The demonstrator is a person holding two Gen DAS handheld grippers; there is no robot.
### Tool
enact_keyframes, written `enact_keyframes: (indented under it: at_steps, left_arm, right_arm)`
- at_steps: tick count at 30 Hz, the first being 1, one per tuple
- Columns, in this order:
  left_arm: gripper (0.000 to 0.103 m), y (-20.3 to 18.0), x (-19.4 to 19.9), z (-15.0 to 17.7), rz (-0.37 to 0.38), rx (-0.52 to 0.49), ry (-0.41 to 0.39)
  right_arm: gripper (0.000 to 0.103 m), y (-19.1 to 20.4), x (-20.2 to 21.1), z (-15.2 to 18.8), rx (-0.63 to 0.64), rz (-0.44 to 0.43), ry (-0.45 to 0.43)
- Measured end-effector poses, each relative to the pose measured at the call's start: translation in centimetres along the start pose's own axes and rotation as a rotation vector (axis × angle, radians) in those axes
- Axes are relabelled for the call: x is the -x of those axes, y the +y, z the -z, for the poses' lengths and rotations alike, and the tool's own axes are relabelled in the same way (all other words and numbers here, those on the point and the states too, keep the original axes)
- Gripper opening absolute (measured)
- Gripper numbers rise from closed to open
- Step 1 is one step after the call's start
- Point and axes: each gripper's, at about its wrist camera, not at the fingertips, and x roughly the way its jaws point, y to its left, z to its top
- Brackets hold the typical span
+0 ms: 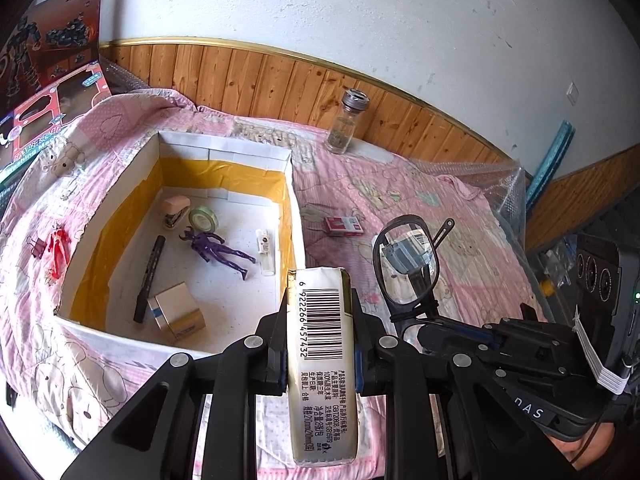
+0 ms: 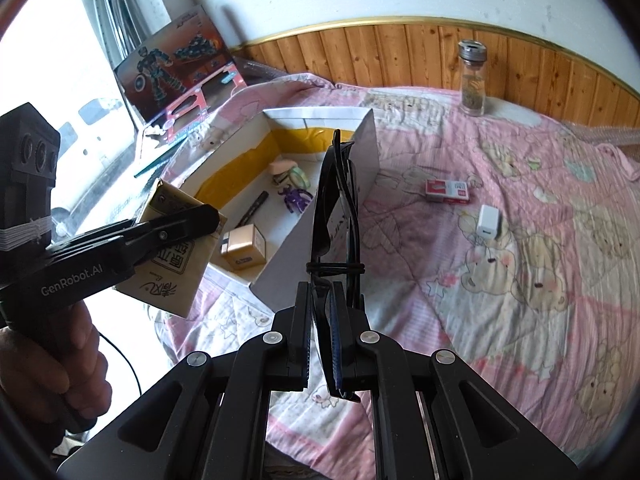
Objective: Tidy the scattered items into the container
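Nearest the left wrist camera, the left gripper [image 1: 320, 344] has its jaws pinching a tissue pack [image 1: 322, 360] by its two broad faces, the barcode edge turned up; the pack hangs above the pink quilt [image 1: 460, 264], just short of the near right corner of the container [image 1: 224, 148]. Beside it, the right gripper [image 2: 322, 344] has its jaws pressed onto folded black glasses [image 2: 336, 208], held on edge so the frame stands up in front of the container's right wall (from the left wrist view one lens [image 1: 406, 260] faces the camera). A hand [image 2: 52, 364] grips the left tool's handle. Inside the open white box with yellow tape lie a small carton [image 1: 178, 312] at the near side, a black marker [image 1: 149, 278], a purple figure [image 1: 218, 248], a clear lighter [image 1: 266, 252], a tape roll [image 1: 204, 218] and a pink stapler [image 1: 176, 210] toward the far wall. Left of the box rests a red clip [image 1: 56, 250]. On the quilt to the right lie a white charger [image 2: 487, 222] and, farther, a red packet [image 2: 447, 190]. A glass jar [image 2: 473, 78] stands upright by the wooden wainscot [image 2: 400, 52], and toy boxes [image 2: 176, 68] lean at the far left.
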Motion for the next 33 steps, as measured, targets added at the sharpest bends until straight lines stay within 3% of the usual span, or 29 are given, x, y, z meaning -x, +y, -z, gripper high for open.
enact_keyframes:
  at_steps: [23, 33]
  left_arm:
    - [0.023, 6.3, -0.3, -1.6, -0.033, 0.122, -0.008]
    - [0.023, 7.1, -1.9, -2.5, -0.004, 0.157, 0.016]
  right_arm:
    - [0.008, 3.7, -3.7, -5.4, 0.087, -0.057, 0.023]
    - [0.008, 4.7, -4.4, -9.1, 0.132, -0.059, -0.003]
